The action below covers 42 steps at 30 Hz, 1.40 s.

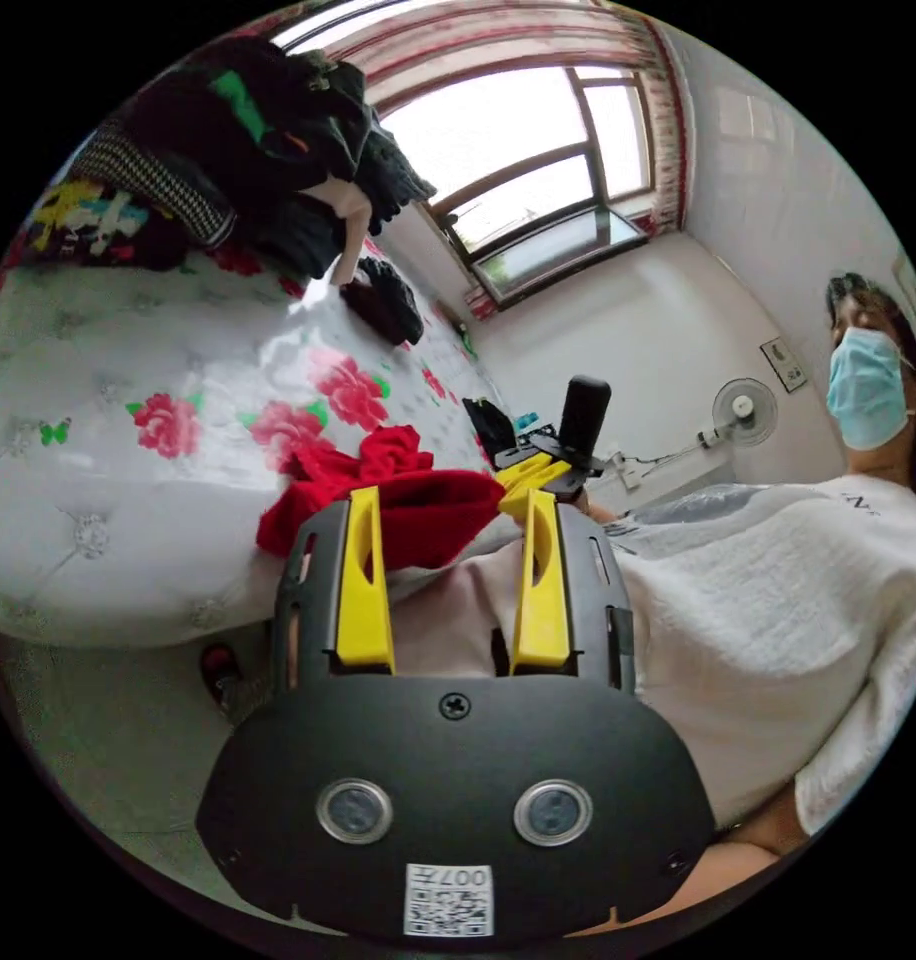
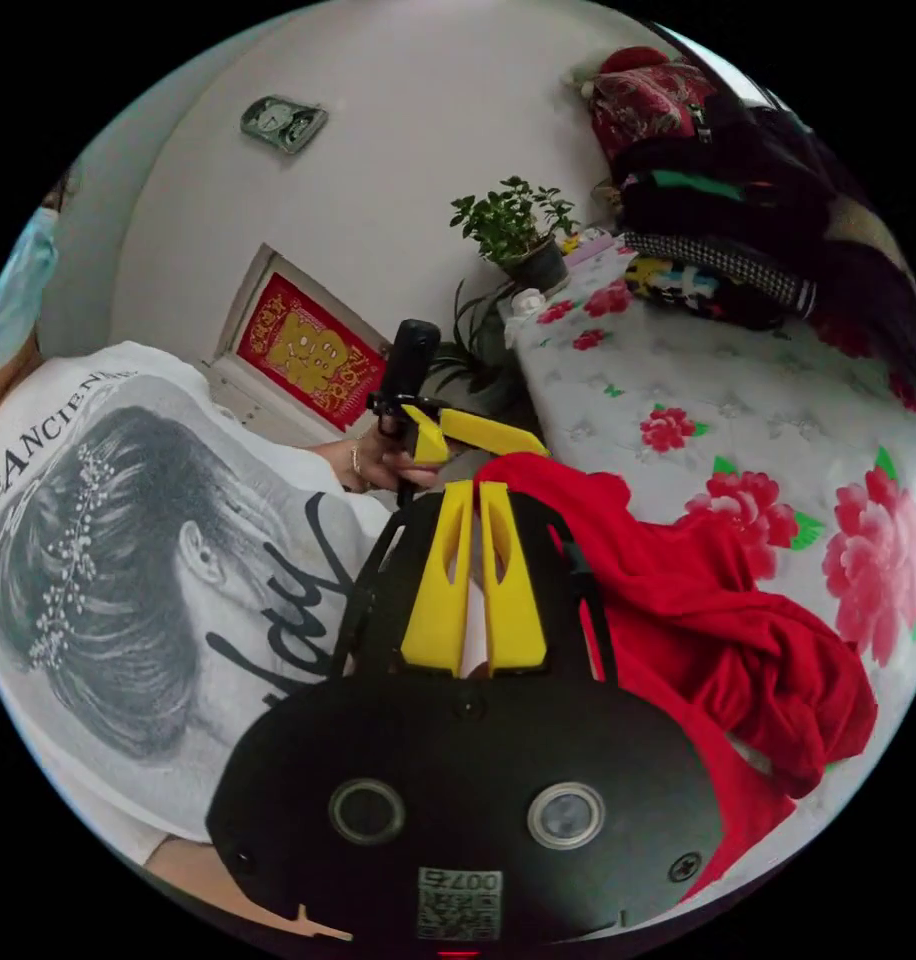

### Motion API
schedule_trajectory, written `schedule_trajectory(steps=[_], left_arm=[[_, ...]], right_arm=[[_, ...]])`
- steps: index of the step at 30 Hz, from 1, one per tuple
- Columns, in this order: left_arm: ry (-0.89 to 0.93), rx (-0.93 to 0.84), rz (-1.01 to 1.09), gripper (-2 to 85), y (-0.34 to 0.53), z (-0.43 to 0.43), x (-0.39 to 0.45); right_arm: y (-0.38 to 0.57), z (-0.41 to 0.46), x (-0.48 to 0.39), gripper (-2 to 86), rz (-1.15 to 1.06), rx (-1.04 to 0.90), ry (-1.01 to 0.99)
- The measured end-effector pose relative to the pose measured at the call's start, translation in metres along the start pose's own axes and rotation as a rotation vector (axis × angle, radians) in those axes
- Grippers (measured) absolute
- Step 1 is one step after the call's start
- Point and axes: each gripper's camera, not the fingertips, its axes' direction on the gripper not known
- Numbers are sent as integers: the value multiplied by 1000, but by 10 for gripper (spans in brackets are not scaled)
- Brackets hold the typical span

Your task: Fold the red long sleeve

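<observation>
In the left gripper view we see the left gripper (image 1: 448, 505) rising from the bottom centre, its two yellow jaws standing well apart with nothing between them. Just beyond their tips, slightly left of centre, the red long sleeve (image 1: 393, 500) lies crumpled at the edge of the flowered bed (image 1: 128, 480), and the left jaw's tip overlaps the red cloth in the picture, though we cannot tell whether it touches. To the right of the garment, near the frame's middle, the right gripper (image 1: 528, 480) shows with its yellow jaws close against the red cloth. In the right gripper view that gripper (image 2: 478, 490) comes up from the bottom centre with its jaws drawn nearly together, a thin gap between them; we cannot tell whether any cloth is pinched there. The red garment (image 2: 718, 620) spreads to the right of those jaws, across the lower right of the frame, bunched on the bed (image 2: 778, 390). Above the jaws, the left gripper (image 2: 458, 430) is held in a hand (image 2: 378, 462), its jaws splayed beside the garment's upper edge.
</observation>
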Motion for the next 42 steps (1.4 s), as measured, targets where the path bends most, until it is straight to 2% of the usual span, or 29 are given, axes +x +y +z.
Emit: schedule_trajectory(steps=[4,8,10,13,15,18,21,23,24,27,28,31,32,36,42], left_arm=[[30,-85,70,181,7,14,26],[197,-93,79,117,23,21,29],[167,-86,99,84,32,21,39],[59,-58,65,36,48,11,45],[53,-68,49,32,59,4,45],[16,-86,44,28,77,-5,53],[-8,-90,58,27,91,-11,68],[-37,-82,68,28,99,-17,81],[-46,-82,69,28,101,-19,84],[-92,-52,102,28,107,-35,100],[-109,-41,120,27,107,-42,107],[-173,5,211,25,101,-64,138],[-185,36,258,23,98,-74,154],[-113,150,430,19,88,-102,210],[159,327,776,14,86,-137,319]], right_arm=[[-9,11,-3,-1,-7,-13,-80],[-20,29,-12,1,-24,-89,-81],[-23,32,-11,3,-31,-139,-76],[-28,17,-4,13,-37,-112,0],[-32,3,23,27,64,-36,167],[-43,30,67,46,195,-130,386],[-43,96,103,54,287,-339,423],[-32,136,109,48,334,-459,381],[-29,138,91,33,284,-371,454],[-17,149,58,10,238,-404,467],[-15,143,50,8,227,-364,492],[4,77,4,1,267,-39,602],[16,40,-18,0,294,129,621],[67,-61,-141,-2,191,597,770],[112,-80,-319,-2,-73,910,1079]])
